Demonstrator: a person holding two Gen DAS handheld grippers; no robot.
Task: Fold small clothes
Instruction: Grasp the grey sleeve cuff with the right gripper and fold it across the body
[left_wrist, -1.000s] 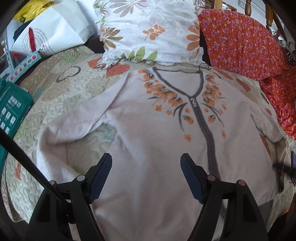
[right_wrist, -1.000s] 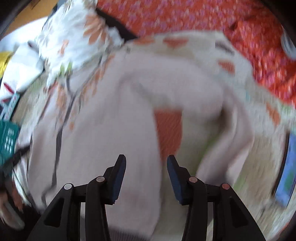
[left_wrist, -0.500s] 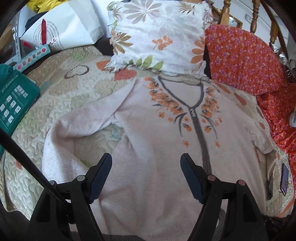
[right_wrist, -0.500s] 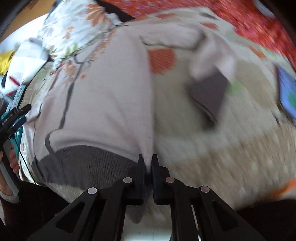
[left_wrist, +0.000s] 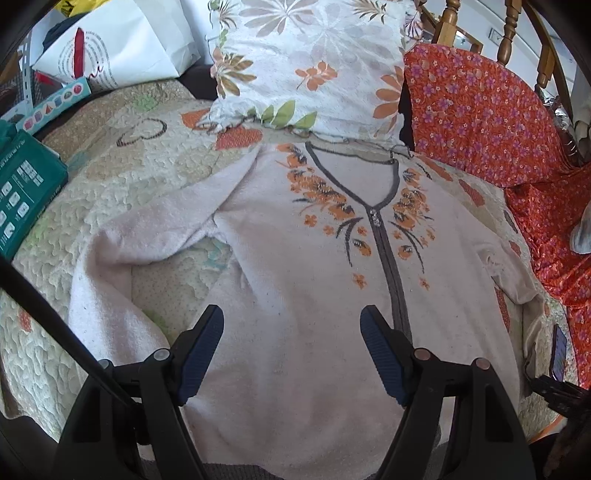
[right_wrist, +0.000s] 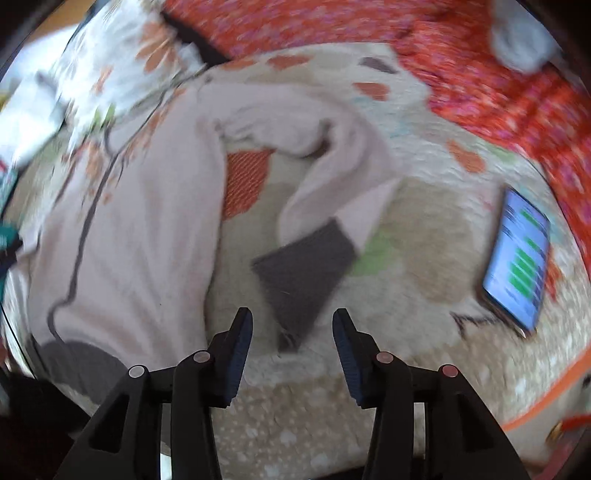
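Note:
A pale pink cardigan (left_wrist: 306, 266) with orange flowers and a grey zip band lies flat, front up, on a quilted bed cover (left_wrist: 122, 173). My left gripper (left_wrist: 291, 347) is open and empty above its lower body. In the right wrist view the cardigan (right_wrist: 140, 206) lies to the left, with its sleeve bent and the grey cuff (right_wrist: 306, 273) lying on the quilt. My right gripper (right_wrist: 292, 343) is open and empty, just short of that cuff.
A floral pillow (left_wrist: 310, 62) lies past the collar, with orange flowered cloth (left_wrist: 480, 110) to the right. A green box (left_wrist: 22, 188) and a white bag (left_wrist: 118, 48) are at the left. A lit phone (right_wrist: 517, 258) lies on the quilt right of the cuff.
My right gripper was shut on the cardigan's hem edge half a second ago; it has let go, opened and moved right toward the sleeve cuff. My left gripper has drawn back slightly, still open.

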